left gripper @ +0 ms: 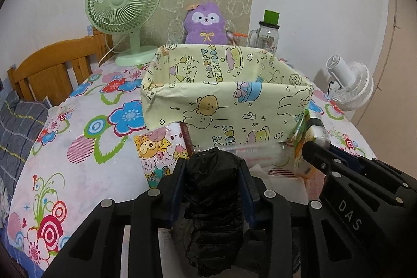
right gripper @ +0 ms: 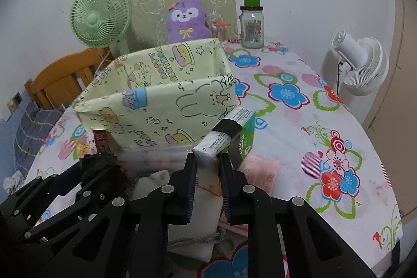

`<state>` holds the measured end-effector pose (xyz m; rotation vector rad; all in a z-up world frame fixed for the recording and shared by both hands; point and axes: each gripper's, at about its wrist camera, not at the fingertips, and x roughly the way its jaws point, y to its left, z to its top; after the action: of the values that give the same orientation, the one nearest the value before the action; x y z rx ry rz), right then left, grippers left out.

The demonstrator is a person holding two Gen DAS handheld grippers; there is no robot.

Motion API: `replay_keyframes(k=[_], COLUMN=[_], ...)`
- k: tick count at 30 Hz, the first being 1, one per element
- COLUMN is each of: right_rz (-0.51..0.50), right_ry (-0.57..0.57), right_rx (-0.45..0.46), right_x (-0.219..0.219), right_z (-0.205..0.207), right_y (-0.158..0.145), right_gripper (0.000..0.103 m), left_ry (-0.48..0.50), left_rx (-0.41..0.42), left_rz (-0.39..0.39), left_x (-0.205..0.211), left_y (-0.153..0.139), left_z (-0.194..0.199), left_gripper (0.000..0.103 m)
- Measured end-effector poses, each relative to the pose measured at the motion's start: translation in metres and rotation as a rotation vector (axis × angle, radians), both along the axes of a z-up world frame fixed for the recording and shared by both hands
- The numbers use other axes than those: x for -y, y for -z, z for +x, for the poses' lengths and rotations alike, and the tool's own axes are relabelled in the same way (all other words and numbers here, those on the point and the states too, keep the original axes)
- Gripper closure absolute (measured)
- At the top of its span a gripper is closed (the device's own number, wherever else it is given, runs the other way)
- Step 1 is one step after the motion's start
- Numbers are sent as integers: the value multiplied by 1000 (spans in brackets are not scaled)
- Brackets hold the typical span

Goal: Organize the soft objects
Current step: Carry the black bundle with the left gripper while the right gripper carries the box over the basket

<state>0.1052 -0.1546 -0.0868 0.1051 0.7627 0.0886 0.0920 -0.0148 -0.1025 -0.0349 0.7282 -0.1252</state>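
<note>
A pale yellow cartoon-print box (left gripper: 224,106) (right gripper: 156,106) stands open-topped on the floral tablecloth (left gripper: 78,147). In front of it lie a cartoon-printed tissue pack (left gripper: 159,150), a clear striped package (right gripper: 156,159) and white cloth (right gripper: 203,202). My left gripper (left gripper: 211,160) is shut on a crumpled black plastic bag roll (left gripper: 212,199), just before the box's near wall. My right gripper (right gripper: 207,157) is shut on a white-wrapped tissue pack (right gripper: 224,132) with a black band, held near the box's right front corner. The right gripper (left gripper: 316,147) also shows in the left wrist view.
Behind the box are a green desk fan (left gripper: 122,4), a purple plush toy (left gripper: 206,22) and a glass jar with a green lid (left gripper: 265,35). A white fan (right gripper: 362,64) stands off the table's right edge. A wooden headboard (left gripper: 52,64) is at the left.
</note>
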Motion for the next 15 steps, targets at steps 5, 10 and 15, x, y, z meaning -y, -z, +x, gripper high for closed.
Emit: replay_keyframes(k=[5,10,15], right_rz=[4,9,5], right_ry=[-10,-13,-12], right_rx=[26,46,75], right_x=[-3,-3,-4], right_z=[-11,-17,-25], right_y=[-9,-19,-36], right_gripper=[84,84,84], left_ry=[-3,-6,3], left_rx=[16,37,62], left_rz=[-5,-8,-17], left_x=[-1,-2,-3], left_y=[-6,-16,-32], left_z=[-6,-12,-19], left_gripper=[66,67,67])
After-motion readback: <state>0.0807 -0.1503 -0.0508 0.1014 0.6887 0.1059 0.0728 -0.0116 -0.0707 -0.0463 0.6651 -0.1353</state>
